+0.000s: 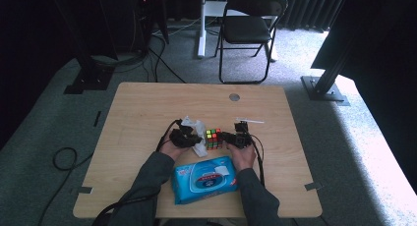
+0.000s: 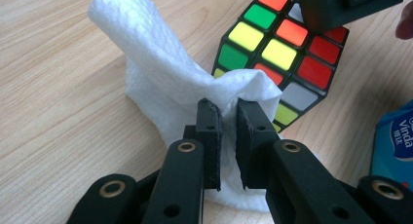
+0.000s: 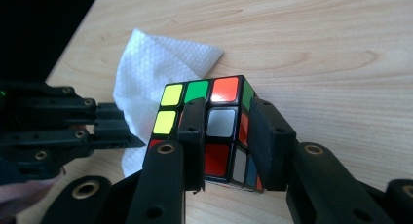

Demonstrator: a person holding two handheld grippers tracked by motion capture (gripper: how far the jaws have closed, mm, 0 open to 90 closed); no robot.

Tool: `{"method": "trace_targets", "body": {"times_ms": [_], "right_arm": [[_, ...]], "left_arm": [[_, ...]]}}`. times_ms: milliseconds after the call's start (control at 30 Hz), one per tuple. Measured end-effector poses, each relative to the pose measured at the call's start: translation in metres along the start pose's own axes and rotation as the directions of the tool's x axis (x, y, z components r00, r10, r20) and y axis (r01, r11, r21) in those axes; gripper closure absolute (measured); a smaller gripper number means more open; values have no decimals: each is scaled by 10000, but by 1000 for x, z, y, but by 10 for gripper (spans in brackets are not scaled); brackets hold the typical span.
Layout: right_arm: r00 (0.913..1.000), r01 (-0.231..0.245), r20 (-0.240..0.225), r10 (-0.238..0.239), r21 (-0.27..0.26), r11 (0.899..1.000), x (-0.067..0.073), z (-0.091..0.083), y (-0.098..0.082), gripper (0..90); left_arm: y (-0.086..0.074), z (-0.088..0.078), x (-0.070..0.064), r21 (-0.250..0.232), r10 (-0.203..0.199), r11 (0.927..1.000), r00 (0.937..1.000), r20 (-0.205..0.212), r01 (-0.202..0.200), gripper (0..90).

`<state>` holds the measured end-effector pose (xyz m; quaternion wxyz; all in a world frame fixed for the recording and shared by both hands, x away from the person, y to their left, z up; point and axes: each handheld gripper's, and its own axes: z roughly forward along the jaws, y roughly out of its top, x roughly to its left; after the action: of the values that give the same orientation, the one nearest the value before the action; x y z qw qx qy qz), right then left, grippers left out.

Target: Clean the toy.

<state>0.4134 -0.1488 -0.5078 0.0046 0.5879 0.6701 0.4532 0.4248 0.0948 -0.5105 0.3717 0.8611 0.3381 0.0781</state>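
Blue wipes pack [image 2: 395, 141] label reads "Vinda".

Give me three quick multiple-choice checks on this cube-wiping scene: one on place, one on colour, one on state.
1. Where does the blue wipes pack lie?
A. at the table's near edge, between the forearms
B. at the far edge
C. on the chair

2. What colour is the wipe?
A. yellow
B. white
C. blue

3. What does the right tool do?
A. hangs open
B. holds the pack
C. grips the cube

Answers: 1 A, the high view shows it there. 2 B, it looks white in both gripper views. 3 C, its jaws press the cube's sides.
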Motion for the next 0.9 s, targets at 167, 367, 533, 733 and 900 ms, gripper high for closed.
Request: {"method": "trace_targets", "body": {"times_ms": [167,367,533,733,900], "right_arm": [[9947,-942,-425,931,-238,9953,-17,-7,1,713],[9921,-129,1248,132,-35,9999,-14,-15,8,854],[9878,-60,1554,48,77,10000,-19,-15,9,818],[9944,-14,1052,46,-309,9995,-15,-20,9,737],[9963,313,811,-299,-153,9994,-8,-17,8,697]], "left_arm": [[0,0,0,-10,-2,10000,10000,-8,2,811],[1,1,-1,18,36,10000,10000,22,-36,810],[1,0,0,0,4,10000,10000,6,-4,809],[2,0,-2,-122,34,9999,10000,19,-34,808],[2,0,-2,-145,62,9999,10000,47,-61,808]]}}
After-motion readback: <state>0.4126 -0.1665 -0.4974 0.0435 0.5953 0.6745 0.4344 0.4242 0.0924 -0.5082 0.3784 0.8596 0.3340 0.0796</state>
